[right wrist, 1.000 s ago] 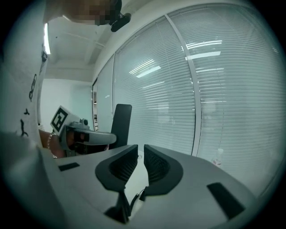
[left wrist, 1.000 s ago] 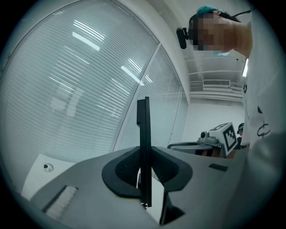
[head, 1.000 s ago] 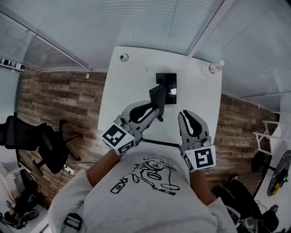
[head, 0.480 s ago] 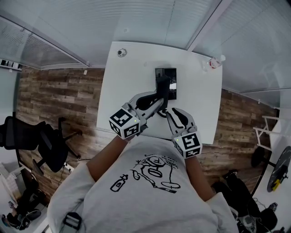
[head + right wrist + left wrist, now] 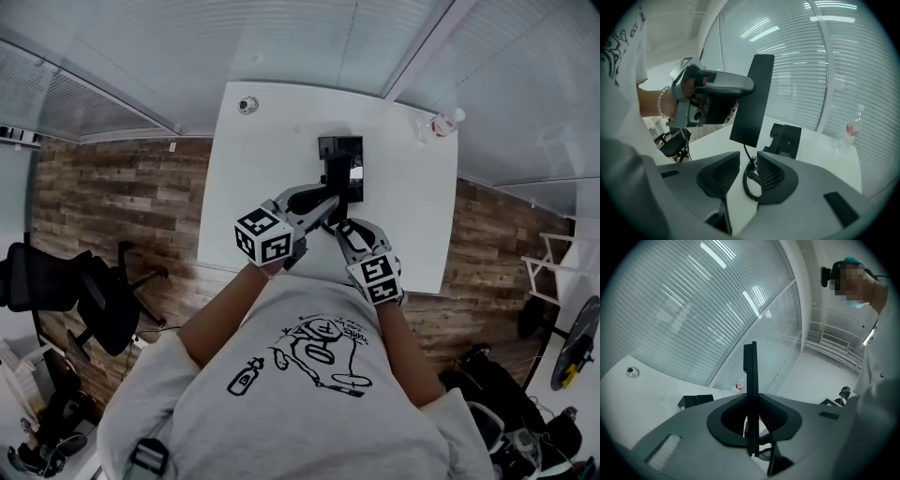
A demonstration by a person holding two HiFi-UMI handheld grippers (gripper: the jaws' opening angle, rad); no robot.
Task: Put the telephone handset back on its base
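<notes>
The black telephone handset (image 5: 336,176) stands almost upright above the white table (image 5: 262,169), just in front of its black base (image 5: 341,150). My left gripper (image 5: 323,202) is shut on the handset (image 5: 750,376), which shows edge-on between the jaws. In the right gripper view the handset (image 5: 752,101) hangs from the left gripper (image 5: 717,86), and its coiled cord (image 5: 749,180) drops between the jaws of my open right gripper (image 5: 747,161). The right gripper (image 5: 341,229) sits close beside the left. The base (image 5: 783,139) lies further back on the table.
A plastic bottle (image 5: 443,125) lies at the table's far right corner. A small round object (image 5: 247,105) sits at the far left corner. An office chair (image 5: 84,291) stands on the wooden floor to the left. Slatted blinds run behind the table.
Both grippers have moved forward toward the base. The handset has been carried up to just in front of the base, and the right gripper has closed in under it, around the cord.
</notes>
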